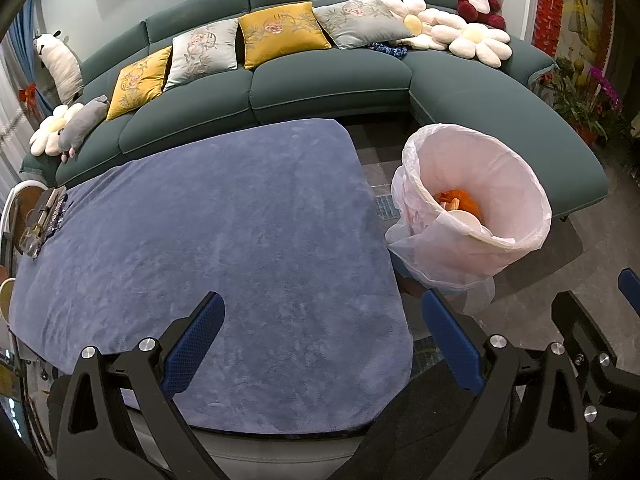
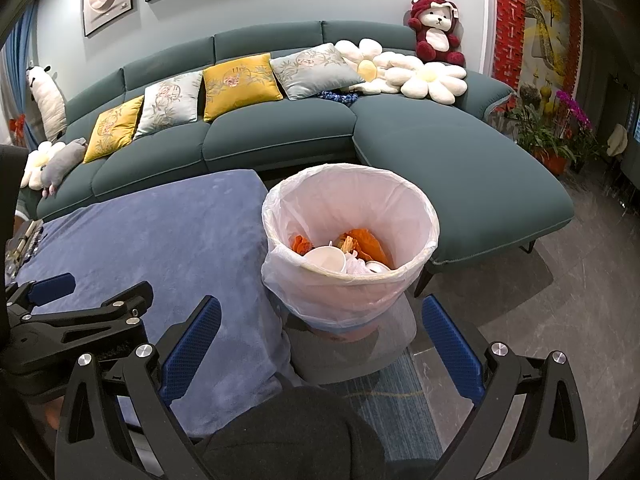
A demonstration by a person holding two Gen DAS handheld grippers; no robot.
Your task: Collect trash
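A bin lined with a pale pink bag [image 1: 480, 184] [image 2: 348, 216] stands on the floor at the right end of the blue-covered table [image 1: 224, 232] [image 2: 160, 240]. Inside lie orange wrappers [image 2: 366, 242], a white paper cup [image 2: 326, 259] and other white trash. My left gripper [image 1: 324, 340] is open and empty above the table's near right edge. My right gripper [image 2: 322, 342] is open and empty, just in front of the bin. The left gripper also shows in the right wrist view [image 2: 92, 292], and a right finger shows at the right edge of the left wrist view [image 1: 630, 284].
A teal sofa [image 1: 320, 88] [image 2: 280, 136] with cushions and plush toys curves behind the table and bin. Small items, among them a glass bottle [image 1: 34, 236], lie at the table's far left end. Potted flowers [image 2: 560, 128] stand at the right. A dark-clothed leg [image 2: 288, 432] is below.
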